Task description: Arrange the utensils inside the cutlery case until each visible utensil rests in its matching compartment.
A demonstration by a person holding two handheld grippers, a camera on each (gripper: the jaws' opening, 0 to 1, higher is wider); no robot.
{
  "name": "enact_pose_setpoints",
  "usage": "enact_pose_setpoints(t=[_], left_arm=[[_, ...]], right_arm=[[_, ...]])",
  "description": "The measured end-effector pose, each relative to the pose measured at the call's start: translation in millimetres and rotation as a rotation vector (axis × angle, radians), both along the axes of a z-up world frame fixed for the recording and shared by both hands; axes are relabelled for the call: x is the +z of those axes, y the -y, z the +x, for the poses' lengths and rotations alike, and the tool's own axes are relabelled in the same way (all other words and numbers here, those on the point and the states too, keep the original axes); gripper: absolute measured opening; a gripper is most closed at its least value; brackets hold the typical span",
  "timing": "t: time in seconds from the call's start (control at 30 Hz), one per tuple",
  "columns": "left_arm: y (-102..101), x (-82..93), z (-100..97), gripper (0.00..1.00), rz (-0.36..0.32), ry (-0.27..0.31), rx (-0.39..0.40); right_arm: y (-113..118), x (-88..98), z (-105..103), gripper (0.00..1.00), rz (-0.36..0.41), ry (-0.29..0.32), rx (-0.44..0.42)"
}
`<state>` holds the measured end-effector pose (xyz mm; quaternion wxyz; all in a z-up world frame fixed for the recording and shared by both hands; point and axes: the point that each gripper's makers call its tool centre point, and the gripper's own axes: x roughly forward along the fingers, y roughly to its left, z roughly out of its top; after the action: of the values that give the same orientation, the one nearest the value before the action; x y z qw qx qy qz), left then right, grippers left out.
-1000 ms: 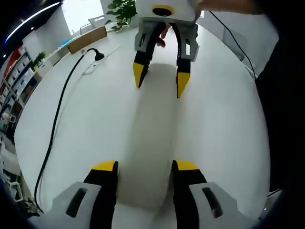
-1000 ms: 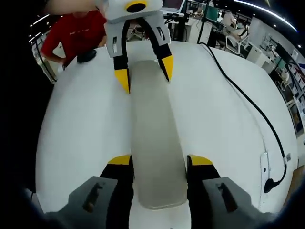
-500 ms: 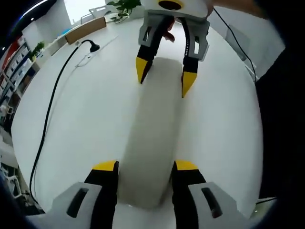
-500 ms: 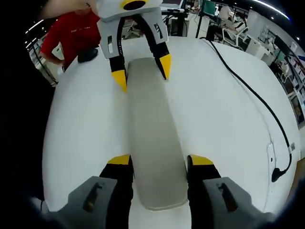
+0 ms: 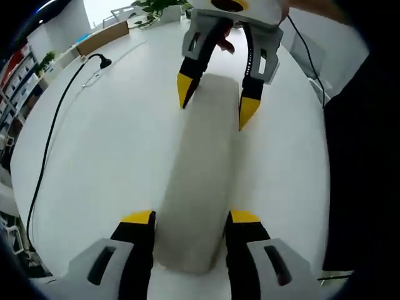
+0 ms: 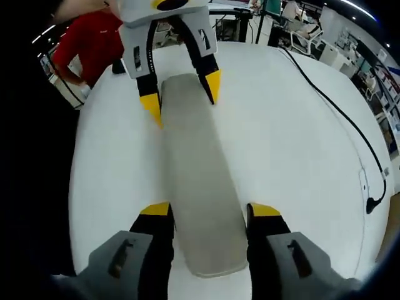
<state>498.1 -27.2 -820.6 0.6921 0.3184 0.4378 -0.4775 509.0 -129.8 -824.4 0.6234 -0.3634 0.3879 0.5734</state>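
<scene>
A long grey cutlery case, closed and with rounded ends, lies lengthwise between my two grippers over the white table. My left gripper has its yellow-tipped jaws pressed against both sides of the near end. At the far end the right gripper clamps the case the same way. In the right gripper view the case runs from my right gripper up to the left gripper. No utensils are visible; the inside of the case is hidden.
A black cable with a plug crosses the table's left side, and shows as a cable in the right gripper view. A wooden box and a plant stand beyond. A person in red leans nearby.
Both grippers keep their hold on the case's ends. The table and cable have slid past behind them, so grippers and case have shifted together; the gripper facing each camera looks slightly nearer.
</scene>
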Motion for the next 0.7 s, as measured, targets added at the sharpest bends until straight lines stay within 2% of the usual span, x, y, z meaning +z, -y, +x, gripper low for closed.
enact_pose_setpoints(t=[0.37,0.7], left_arm=[[14,-1.7,-45.9,0.46,-0.028,0.008,-0.001],[27,0.0,-74.7,0.47,-0.031,0.008,-0.008]], right_arm=[[9,-0.6,-46,0.45,0.016,0.002,-0.029],[16,0.4,-79,0.45,0.041,0.001,-0.049]])
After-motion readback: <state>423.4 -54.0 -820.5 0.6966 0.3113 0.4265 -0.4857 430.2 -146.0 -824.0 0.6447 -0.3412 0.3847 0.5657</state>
